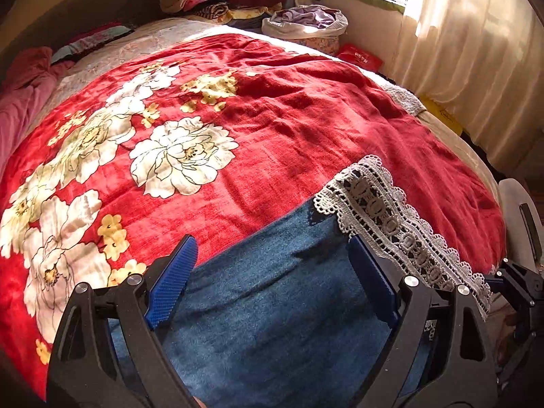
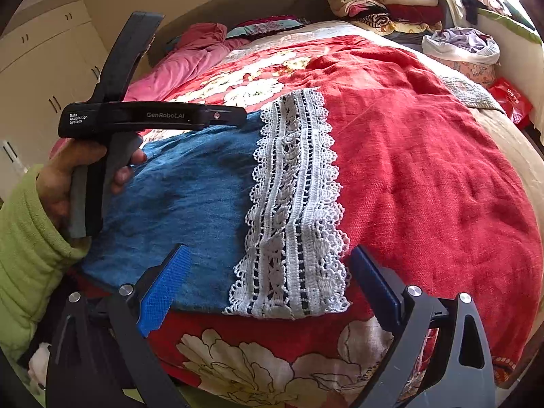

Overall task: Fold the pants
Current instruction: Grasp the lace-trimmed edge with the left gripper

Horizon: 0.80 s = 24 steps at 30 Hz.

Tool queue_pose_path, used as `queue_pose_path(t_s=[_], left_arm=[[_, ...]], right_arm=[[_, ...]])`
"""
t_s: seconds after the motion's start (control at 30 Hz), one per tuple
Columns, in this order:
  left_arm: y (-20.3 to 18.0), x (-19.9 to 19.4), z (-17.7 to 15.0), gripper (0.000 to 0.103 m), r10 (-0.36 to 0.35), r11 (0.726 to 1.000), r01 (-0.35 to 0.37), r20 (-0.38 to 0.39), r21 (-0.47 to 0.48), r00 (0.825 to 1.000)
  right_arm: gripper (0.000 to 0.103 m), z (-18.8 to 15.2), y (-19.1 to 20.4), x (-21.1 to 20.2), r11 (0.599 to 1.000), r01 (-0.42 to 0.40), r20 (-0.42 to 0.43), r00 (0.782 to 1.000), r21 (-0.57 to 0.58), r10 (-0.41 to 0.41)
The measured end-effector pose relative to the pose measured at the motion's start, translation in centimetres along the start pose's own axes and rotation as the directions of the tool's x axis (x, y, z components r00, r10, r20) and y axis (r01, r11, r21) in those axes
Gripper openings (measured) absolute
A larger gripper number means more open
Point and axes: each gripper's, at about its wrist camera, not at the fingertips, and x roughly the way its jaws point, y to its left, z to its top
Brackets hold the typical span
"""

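Blue lace-hemmed pants [image 1: 272, 306] lie flat beneath the left gripper [image 1: 272, 265], jaws wide apart, gripping nothing

pants [image 1: 272, 323] cut off below, left hand-held gripper [image 2: 153, 119] hiding their far edge

Looked steeply down from the left gripper, close over the blue pants [image 1: 272, 306]. Faced the bed [image 2: 425, 170] from its near edge (right wrist). Shared the lace hem [image 1: 384, 217].

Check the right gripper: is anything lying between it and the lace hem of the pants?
Nothing visible does. The right gripper hangs open just short of the lace hem of the pants, with only bare red blanket around it.
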Motion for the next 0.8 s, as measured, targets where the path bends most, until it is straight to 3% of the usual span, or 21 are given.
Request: queue_pose_path(t_s=[0.03, 0.1, 0.17, 0.23, 0.5, 0.57, 0.63, 0.8], left_arm=[[-0.1, 0.3, 0.1, 0.08, -0.014, 1.0, 0.014, -0.003, 0.002, 1.0], [-0.2, 1.0, 0.2, 0.074, -0.037, 0.999, 0.037, -0.027, 0.002, 0.999], [-0.3, 1.9, 0.1, 0.065, -0.048, 0.999, 0.048, -0.05, 0.004, 0.998], [-0.3, 2.5, 0.1, 0.055, -0.076, 0.997, 0.075, -0.063, -0.005, 0.995], [-0.3, 3.6, 0.4, 0.055, -0.152, 0.988, 0.152, -0.052, -0.014, 0.987], [-0.6, 3.6, 0.4, 0.049, -0.156, 0.988, 0.155, -0.047, -0.01, 0.987], [-1.0, 3.5, 0.3, 0.033, -0.17, 0.985, 0.17, -0.047, -0.002, 0.984], [-1.4, 3.3, 0.2, 0.02, -0.163, 0.987, 0.163, -0.053, -0.003, 0.985]], right_arm=[[0.089, 0.0, 0.1, 0.2, 1.0, 0.001, -0.002, 1.0, -0.003, -0.001], [0.069, 0.1, 0.3, 0.3, 1.0, 0.008, 0.004, 1.0, -0.009, -0.008], [0.062, 0.2, 0.3, 0.3, 1.0, -0.017, 0.011, 1.0, -0.003, 0.018], [0.061, 0.3, 0.1, 0.5, 0.999, -0.042, 0.013, 0.999, 0.01, 0.042], [0.063, 0.5, 0.0, 1.7, 0.999, -0.045, 0.018, 0.999, 0.017, 0.045], [0.063, 0.6, 0.0, 1.9, 0.999, -0.049, 0.019, 0.999, 0.014, 0.049], [0.062, 0.7, 0.0, 2.0, 0.999, -0.05, 0.018, 0.999, 0.013, 0.05], [0.032, 1.2, 0.1, 2.2, 0.993, -0.12, 0.011, 0.993, 0.009, 0.12]])
